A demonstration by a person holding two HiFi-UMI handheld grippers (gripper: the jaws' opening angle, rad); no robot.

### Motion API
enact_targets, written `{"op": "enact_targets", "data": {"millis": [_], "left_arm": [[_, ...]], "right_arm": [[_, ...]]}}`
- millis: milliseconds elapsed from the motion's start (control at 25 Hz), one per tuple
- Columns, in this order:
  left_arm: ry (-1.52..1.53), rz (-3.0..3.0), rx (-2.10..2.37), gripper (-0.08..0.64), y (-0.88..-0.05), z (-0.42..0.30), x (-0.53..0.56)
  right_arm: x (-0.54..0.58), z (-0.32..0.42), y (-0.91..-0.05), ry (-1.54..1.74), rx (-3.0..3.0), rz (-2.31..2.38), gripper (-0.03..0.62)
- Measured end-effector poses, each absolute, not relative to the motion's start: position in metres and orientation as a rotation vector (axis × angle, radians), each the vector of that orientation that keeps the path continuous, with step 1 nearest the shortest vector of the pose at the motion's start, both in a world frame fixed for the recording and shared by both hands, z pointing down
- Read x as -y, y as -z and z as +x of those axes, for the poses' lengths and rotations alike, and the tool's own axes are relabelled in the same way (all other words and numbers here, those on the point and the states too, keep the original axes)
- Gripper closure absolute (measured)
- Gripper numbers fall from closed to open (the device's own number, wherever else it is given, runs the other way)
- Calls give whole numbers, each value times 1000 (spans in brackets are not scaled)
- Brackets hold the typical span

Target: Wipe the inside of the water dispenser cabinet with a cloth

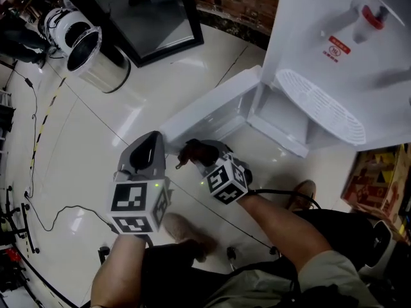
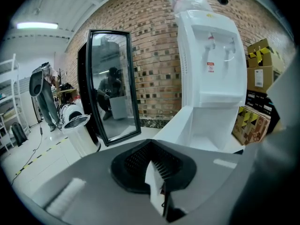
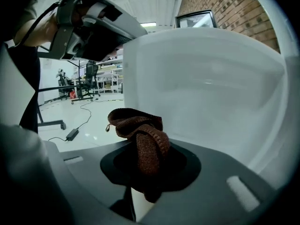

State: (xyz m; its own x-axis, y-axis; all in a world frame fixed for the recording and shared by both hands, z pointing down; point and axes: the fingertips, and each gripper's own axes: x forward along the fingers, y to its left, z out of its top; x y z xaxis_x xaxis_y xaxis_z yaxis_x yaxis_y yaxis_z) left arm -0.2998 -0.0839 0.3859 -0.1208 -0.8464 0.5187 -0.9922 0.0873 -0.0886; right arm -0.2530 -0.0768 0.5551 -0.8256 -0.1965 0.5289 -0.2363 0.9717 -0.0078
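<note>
At two o'clock of the right gripper (image 1: pixel 196 154), in the open white water dispenser cabinet (image 1: pixel 282 115), press the brown knitted cloth (image 3: pixel 140 137), pinched in its jaws, flat against each wall, keeping the closed left gripper (image 1: pixel 148 151) clear of the white door (image 1: pixel 212 111).

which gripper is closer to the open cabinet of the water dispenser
Right. The right gripper, shut on the brown cloth, is just below-left of the open cabinet, by its door. The left gripper, shut, sits farther left, near the door's outer end.
</note>
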Motion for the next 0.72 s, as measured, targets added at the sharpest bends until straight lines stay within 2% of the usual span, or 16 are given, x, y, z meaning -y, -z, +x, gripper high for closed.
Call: {"op": "enact_targets", "data": {"millis": [400,720], "left_arm": [[-570,1797,2073,560,-388,-300,92],[-562,1804,2075,560,-389,-299,99]], "right_arm": [[162,-226,-575,-236,2505,593,476],[219,-172,-575,-353,2408,918,477]]}}
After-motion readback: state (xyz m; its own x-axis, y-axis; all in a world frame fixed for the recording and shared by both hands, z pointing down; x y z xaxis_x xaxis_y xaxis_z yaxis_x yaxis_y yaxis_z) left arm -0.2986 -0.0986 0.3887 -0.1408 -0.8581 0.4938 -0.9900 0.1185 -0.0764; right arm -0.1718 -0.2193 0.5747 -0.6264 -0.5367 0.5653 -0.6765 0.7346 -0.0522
